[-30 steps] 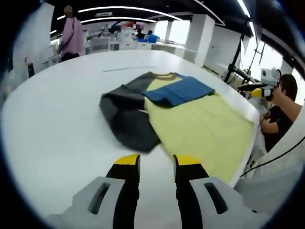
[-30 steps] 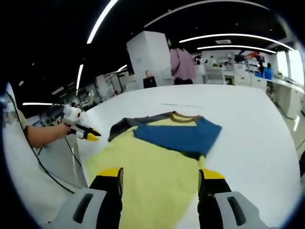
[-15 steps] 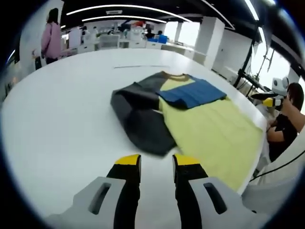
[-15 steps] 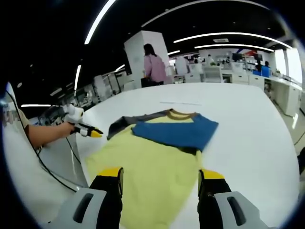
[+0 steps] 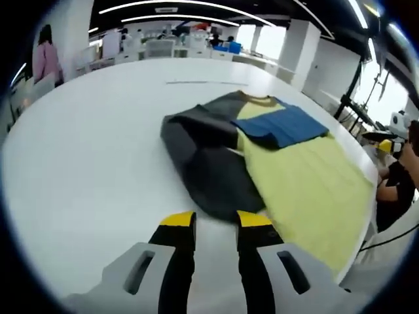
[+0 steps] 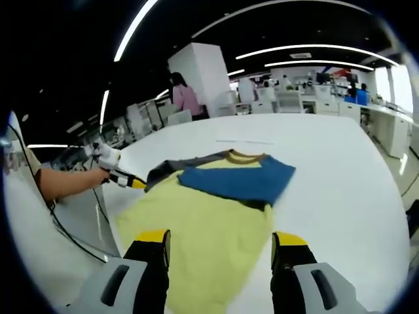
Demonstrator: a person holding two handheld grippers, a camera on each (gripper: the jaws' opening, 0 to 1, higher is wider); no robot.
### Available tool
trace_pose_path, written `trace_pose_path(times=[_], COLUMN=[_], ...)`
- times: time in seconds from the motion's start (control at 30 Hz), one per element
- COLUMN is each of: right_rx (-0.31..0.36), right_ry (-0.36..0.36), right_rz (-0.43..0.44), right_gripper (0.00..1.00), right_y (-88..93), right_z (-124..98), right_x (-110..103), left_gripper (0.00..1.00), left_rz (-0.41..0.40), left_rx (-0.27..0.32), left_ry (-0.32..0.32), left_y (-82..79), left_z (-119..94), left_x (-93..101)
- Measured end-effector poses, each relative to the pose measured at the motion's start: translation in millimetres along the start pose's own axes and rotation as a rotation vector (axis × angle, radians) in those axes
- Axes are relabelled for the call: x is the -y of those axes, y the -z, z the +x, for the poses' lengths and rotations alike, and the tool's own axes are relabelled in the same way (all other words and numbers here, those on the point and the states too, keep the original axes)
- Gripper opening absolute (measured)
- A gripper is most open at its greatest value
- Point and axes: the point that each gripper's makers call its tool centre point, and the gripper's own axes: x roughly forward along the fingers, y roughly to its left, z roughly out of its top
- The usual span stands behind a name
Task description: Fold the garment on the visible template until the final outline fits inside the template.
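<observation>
A shirt with a yellow body (image 5: 308, 176) lies flat on the white table (image 5: 85, 150). Its blue sleeve (image 5: 288, 125) is folded across the chest, and its dark grey sleeve (image 5: 209, 163) is spread out to the side. My left gripper (image 5: 216, 222) is open by a narrow gap, its yellow tips just short of the grey sleeve's edge. In the right gripper view, the right gripper (image 6: 220, 241) stands wide open over the hem of the yellow body (image 6: 203, 222). The left gripper (image 6: 134, 184) comes in from the left beside the grey sleeve (image 6: 167, 171). The blue sleeve (image 6: 239, 180) lies beyond.
A thin line (image 5: 206, 83) marks the table beyond the collar. The table edge runs close to the hem, where a seated person (image 5: 396, 176) holds the right gripper (image 5: 386, 140). A person in pink (image 5: 46, 60) stands far off among desks and pillars.
My left gripper has moved closer to the grey sleeve, which now looks larger in the left gripper view. In the right gripper view it has crept right towards that sleeve. The garment has not moved.
</observation>
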Motion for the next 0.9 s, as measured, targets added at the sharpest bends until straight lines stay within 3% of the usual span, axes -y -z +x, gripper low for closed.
trace_pose_path(times=[0.33, 0.5, 0.77, 0.9], right_rx=[0.007, 0.002, -0.013, -0.016], right_ry=[0.002, 0.004, 0.004, 0.004], right_rz=[0.035, 0.028, 0.018, 0.013], right_gripper=[0.6, 0.6, 0.6, 0.6], right_y=[2.9, 4.3, 7.6, 7.6], right_z=[-2, -2, -2, -3], right_x=[2, 1, 0, -1], left_gripper=[0.12, 0.0, 0.0, 0.0], left_rz=[-0.093, -0.071, -0.048, -0.022], left_rx=[0.031, 0.014, 0.024, 0.023], left_ry=[0.039, 0.04, 0.028, -0.022], left_y=[-7.0, -5.1, -8.5, -11.7], left_z=[7, 7, 2, -5], left_x=[6.0, 6.4, 3.5, -10.1])
